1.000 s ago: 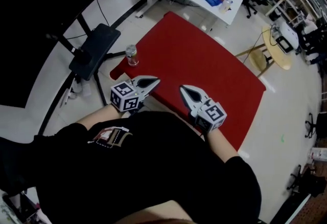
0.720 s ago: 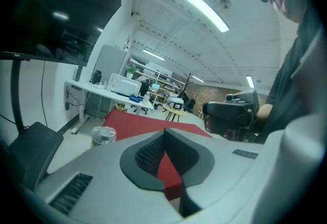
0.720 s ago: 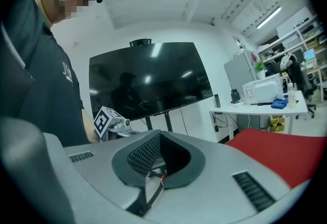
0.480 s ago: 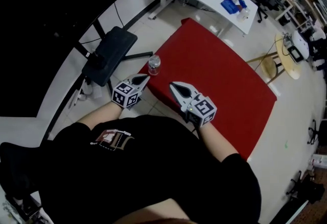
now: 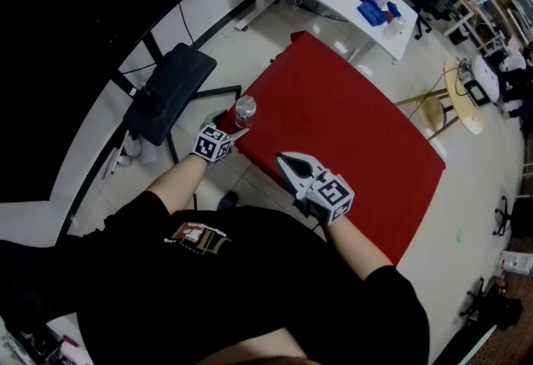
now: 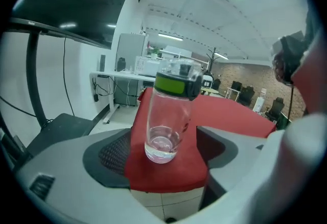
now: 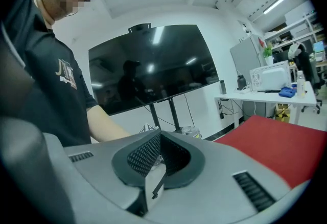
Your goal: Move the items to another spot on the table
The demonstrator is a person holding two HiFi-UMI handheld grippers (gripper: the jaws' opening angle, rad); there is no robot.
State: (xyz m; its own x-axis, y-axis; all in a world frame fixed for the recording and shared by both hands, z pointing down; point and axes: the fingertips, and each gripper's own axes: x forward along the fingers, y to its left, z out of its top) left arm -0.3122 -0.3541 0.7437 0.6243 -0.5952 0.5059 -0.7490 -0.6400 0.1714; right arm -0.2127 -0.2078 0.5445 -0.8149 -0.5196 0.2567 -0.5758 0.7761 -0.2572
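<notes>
In the reach step, the left claw (image 5: 231,130), jaws just opened wide, brackets but doesn't touch the bottle (image 5: 244,110) standing on the bench's (image 5: 350,122) left corner; next it should squeeze and lift, while the right claw (image 5: 287,160) hangs pressed together over the bench's near edge.

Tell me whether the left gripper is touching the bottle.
Apart. In the left gripper view the bottle stands between the left gripper's just-opened jaws, with the red table showing on either side of it.
</notes>
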